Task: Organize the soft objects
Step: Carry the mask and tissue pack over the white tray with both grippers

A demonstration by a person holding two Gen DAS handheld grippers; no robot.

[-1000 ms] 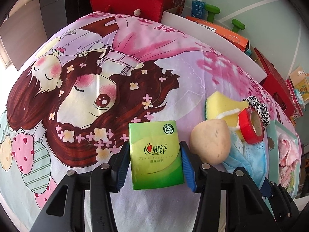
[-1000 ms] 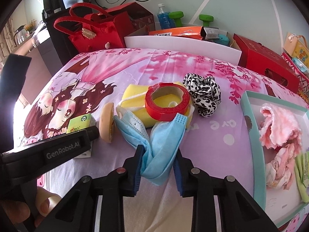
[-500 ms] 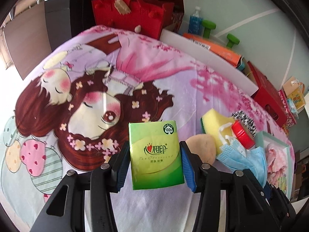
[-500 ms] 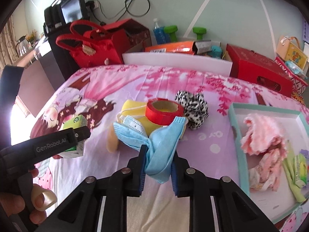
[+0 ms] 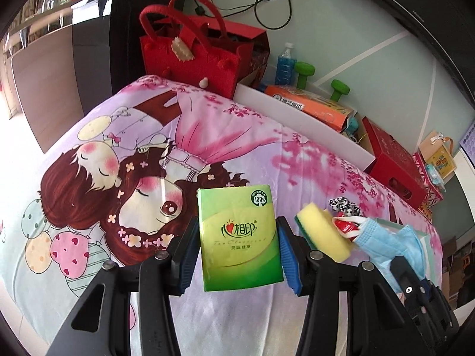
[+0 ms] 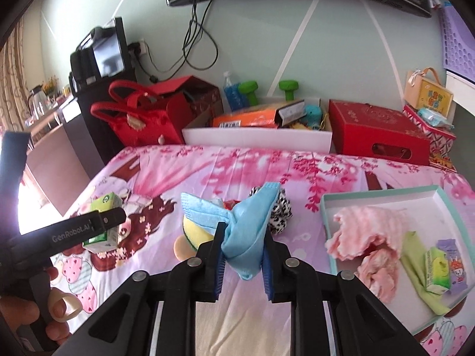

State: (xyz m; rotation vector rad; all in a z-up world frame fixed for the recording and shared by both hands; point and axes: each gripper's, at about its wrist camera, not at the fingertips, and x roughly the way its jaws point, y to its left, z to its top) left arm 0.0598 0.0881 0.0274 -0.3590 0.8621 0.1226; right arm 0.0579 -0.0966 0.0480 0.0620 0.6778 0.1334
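Left gripper (image 5: 237, 249): clamps green rectangular tissue pack (image 5: 240, 237).
Right gripper (image 6: 242, 255): pinches crumpled blue fabric face mask (image 6: 242, 231).
Teal-rimmed tray (image 6: 329, 231): right, holding pink cloth (image 6: 368, 234).

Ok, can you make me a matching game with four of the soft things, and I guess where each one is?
Things:
1. green tissue pack
2. blue face mask
3. pink towel
4. leopard-print scrunchie

Places:
A. lying on the bedsheet, behind the mask
B. held in the left gripper
C. inside the teal-rimmed tray
D. held in the right gripper

Pairs: 1-B, 2-D, 3-C, 4-A
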